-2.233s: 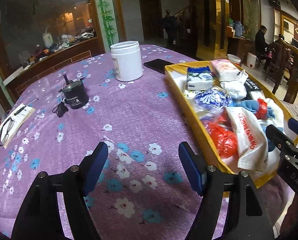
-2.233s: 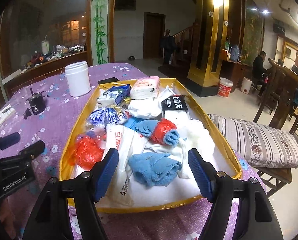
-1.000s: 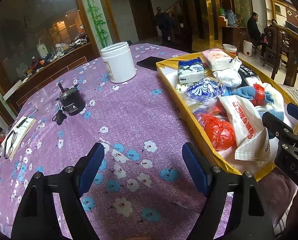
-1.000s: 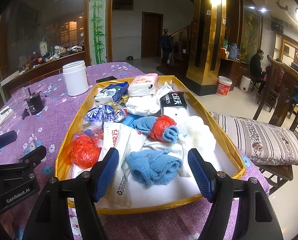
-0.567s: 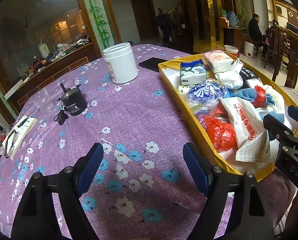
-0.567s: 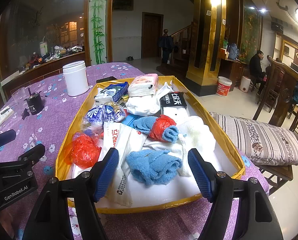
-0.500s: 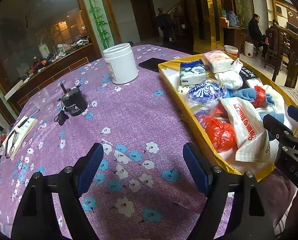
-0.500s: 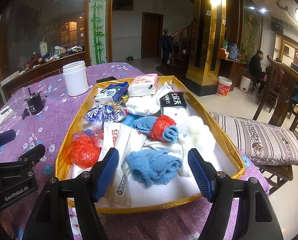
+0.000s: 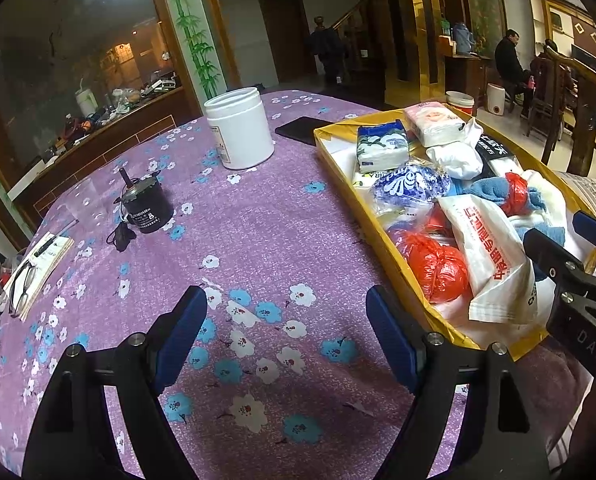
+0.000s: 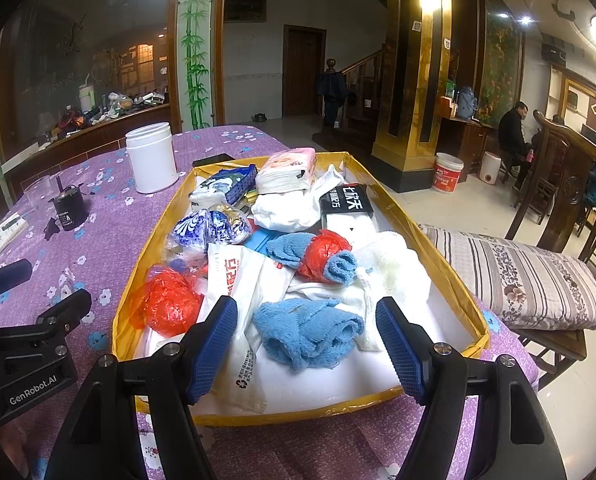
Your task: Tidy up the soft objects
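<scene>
On the purple flowered cloth (image 9: pixel 258 240), seen from the left wrist, the left gripper (image 9: pixel 286 332) hangs with its jaws wide and nothing between them, over bare cloth just beside the yellow tray (image 9: pixel 382 232). A white jar (image 9: pixel 240 134), a dark phone (image 9: pixel 298 130) and a small black motor (image 9: pixel 146 208) with trailing wire stand well apart from it; the motor's label is too small to read. The right gripper's frame at the edge shows "DAS". Soft things fill the tray: a red bag (image 9: pixel 438 270), a white bag (image 9: pixel 490 256) with red Chinese print and a tissue pack (image 9: pixel 382 146). From the right wrist, the right gripper (image 10: pixel 306 340) also stands wide and empty, hovering over the tray's near end with a blue towel (image 10: pixel 308 330) lying below and between its fingers, untouched as far as I can tell. Behind it lie a second blue cloth wrapped round a red bag (image 10: pixel 324 254), white cloths, and a black pack (image 10: pixel 346 200) with white Chinese characters. The left gripper's frame reads "GenRobot.AI". Likely risks: closing on the towel could also catch the white bag's thin edge or the cloth beneath, dragging neighbours out; a low approach could snag the tray's wall and shift it.
</scene>
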`<state>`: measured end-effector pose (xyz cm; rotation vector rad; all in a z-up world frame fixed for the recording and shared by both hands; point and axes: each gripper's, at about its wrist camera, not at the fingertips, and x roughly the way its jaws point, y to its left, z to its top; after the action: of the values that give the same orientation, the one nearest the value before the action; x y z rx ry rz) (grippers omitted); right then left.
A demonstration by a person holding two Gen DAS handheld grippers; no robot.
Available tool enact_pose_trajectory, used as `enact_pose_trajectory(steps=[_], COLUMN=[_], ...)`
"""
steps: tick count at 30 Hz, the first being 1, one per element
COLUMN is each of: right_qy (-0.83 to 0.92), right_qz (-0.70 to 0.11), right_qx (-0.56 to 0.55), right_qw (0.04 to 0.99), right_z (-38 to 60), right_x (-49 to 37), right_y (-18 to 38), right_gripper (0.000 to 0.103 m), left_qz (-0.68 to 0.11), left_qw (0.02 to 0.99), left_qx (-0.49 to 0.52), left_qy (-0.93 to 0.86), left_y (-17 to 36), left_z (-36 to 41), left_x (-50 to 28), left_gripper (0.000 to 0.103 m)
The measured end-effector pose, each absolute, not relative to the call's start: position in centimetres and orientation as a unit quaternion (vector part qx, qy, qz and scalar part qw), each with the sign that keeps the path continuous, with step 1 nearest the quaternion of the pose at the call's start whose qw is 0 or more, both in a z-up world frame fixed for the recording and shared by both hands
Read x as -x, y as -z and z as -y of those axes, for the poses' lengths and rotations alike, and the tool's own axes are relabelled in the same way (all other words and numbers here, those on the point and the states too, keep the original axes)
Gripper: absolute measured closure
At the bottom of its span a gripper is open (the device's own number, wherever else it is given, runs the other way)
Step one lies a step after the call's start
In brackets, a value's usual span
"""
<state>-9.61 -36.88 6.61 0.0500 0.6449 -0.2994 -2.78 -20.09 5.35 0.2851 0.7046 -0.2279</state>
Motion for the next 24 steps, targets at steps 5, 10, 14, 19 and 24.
enact_pose_trajectory(steps=[5,10,14,19,24], right_qy=[0.146,0.147,0.147,0.147,0.148], right_qz=[-0.316,-0.316,-0.315,-0.315,-0.315], right_qx=[-0.024,-0.025,-0.025,-0.026,-0.026], right_qw=[0.937,0.937,0.937,0.937,0.937], right_z=[36.90,36.90,36.87,36.88,36.86], right_x=[9.60,9.61,9.70,9.68,9.77], right_y=[-6.59,-6.59,-6.66,-6.64,-6.70], right_gripper=[0.029,0.029,0.029,0.029,0.029], left_qz=[-0.344,-0.346,-0.348,-0.348,-0.353], left_qw=[0.921,0.921,0.920,0.920,0.918], left_qx=[-0.140,-0.140,-0.139,-0.139,-0.145], left_qy=[0.113,0.114,0.116,0.116,0.104], left_y=[-5.32,-5.30,-5.27,-5.29,-5.30], left_z=[20.23,20.19,20.18,20.16,20.21], left_x=[2.82,2.77,2.78,2.77,2.70], left_gripper=[0.021,0.021,0.021,0.021,0.021])
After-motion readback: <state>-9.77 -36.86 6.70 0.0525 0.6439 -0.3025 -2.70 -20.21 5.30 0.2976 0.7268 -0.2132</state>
